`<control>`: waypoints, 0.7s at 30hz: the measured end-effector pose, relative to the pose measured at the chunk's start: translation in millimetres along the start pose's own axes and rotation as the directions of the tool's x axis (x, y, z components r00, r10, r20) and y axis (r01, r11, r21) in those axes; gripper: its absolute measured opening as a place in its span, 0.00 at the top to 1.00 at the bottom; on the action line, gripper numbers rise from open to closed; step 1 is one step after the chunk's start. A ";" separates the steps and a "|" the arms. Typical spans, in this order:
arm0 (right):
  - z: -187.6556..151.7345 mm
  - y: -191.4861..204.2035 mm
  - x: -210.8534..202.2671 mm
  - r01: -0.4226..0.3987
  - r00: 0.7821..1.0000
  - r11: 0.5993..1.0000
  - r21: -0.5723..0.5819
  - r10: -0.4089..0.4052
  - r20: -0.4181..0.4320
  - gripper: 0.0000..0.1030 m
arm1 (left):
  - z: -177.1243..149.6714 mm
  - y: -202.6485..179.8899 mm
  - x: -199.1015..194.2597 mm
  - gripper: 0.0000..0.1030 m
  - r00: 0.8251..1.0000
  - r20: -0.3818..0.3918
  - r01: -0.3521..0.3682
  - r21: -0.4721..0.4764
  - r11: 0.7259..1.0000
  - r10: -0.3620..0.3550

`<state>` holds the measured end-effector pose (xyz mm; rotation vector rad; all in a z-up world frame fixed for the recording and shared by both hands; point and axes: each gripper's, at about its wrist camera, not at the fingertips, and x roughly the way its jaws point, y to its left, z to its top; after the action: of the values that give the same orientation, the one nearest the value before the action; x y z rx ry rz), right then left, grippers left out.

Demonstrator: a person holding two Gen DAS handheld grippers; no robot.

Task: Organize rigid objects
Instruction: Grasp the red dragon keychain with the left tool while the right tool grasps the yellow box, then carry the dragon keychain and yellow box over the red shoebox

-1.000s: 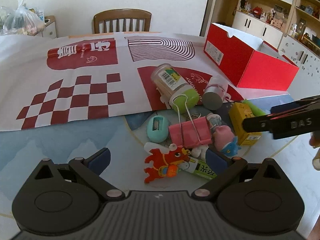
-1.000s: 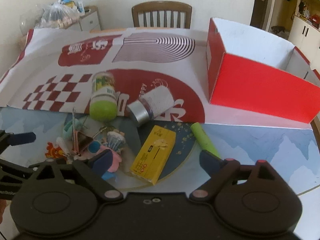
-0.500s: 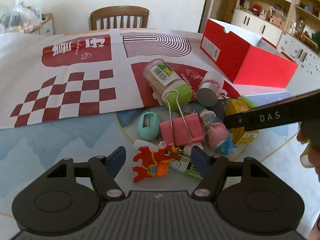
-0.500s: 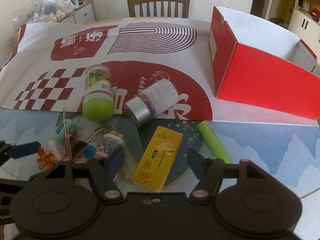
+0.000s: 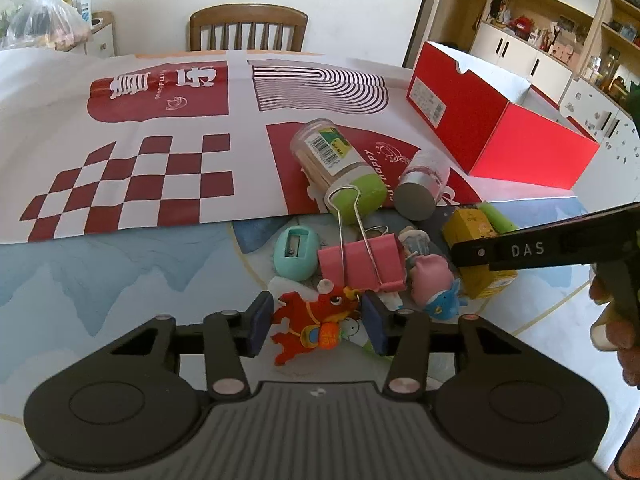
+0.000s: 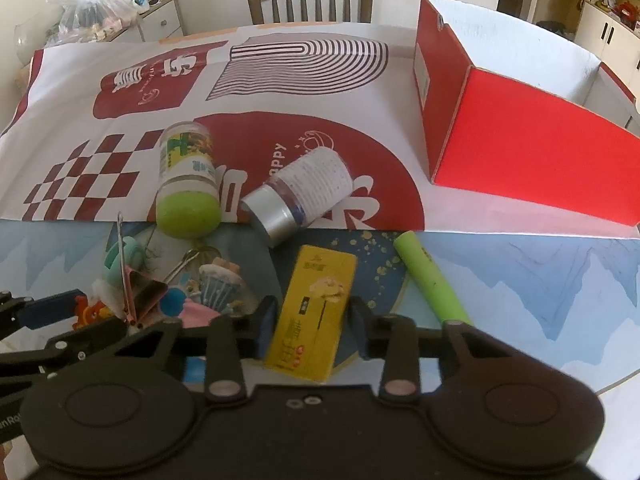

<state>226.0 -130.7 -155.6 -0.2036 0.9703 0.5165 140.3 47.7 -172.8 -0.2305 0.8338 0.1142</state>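
Observation:
A red dragon toy (image 5: 312,326) lies on the table between the fingers of my left gripper (image 5: 316,326). Its jaws are closing around the toy, with thin gaps still showing at the pads. My right gripper (image 6: 312,320) straddles a yellow box (image 6: 316,304). Its jaws are closing too, and a sliver of table shows beside the right pad. A pile sits just beyond: a pink binder clip (image 5: 360,264), a teal sharpener (image 5: 294,254), a pink figure (image 5: 432,280), a green-lidded toothpick jar (image 5: 340,164) and a silver-lidded jar (image 5: 420,188).
An open red shoe box (image 6: 520,148) stands at the back right on a red-and-white printed sheet (image 5: 140,168). A green marker (image 6: 428,276) lies right of the yellow box. A wooden chair (image 5: 248,28) stands behind the table. A person's hand (image 5: 616,320) is at the right edge.
Both grippers' jaws have narrowed a lot, the left around the dragon toy and the right around the yellow box. The right gripper has shifted slightly so that the box lies centred between its fingers.

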 end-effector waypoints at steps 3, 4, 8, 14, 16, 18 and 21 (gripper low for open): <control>0.5 -0.4 -1.4 0.002 1.000 1.000 0.000 -0.002 0.000 0.72 | 0.0 2.8 -0.1 0.54 1.000 -0.004 0.005 -0.011 1.000 -0.005; 0.2 -0.6 -2.6 0.003 1.000 1.000 -0.001 -0.003 0.005 0.72 | 0.6 3.5 0.0 0.55 1.000 -0.004 0.000 -0.011 1.000 0.000; -1.0 -1.1 -9.3 0.011 1.000 1.000 -0.001 -0.011 0.016 0.72 | 2.5 7.6 -2.8 0.55 1.000 -0.004 -0.003 -0.017 1.000 0.003; -1.5 -3.7 -27.7 -0.005 0.999 1.000 0.004 0.005 0.037 0.72 | 8.3 14.0 -16.1 0.55 1.000 0.012 0.022 -0.036 0.999 -0.021; -1.3 -4.3 -34.5 -0.007 0.999 1.000 0.004 0.007 0.047 0.72 | 11.5 14.0 -21.3 0.55 0.999 0.022 0.033 -0.028 0.999 -0.032; -0.9 -5.3 -41.7 -0.014 0.998 1.000 0.008 0.013 0.056 0.72 | 15.0 13.4 -25.2 0.55 0.999 0.029 0.042 -0.022 0.999 -0.041; -0.2 -7.1 -53.0 -0.023 0.997 1.000 0.022 0.021 0.068 0.72 | 20.0 13.4 -30.7 0.55 0.998 0.037 0.051 -0.014 0.999 -0.051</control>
<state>205.3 -154.2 -112.2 -0.1547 0.9124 0.5292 131.6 65.3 -139.1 -0.2630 0.7905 0.0769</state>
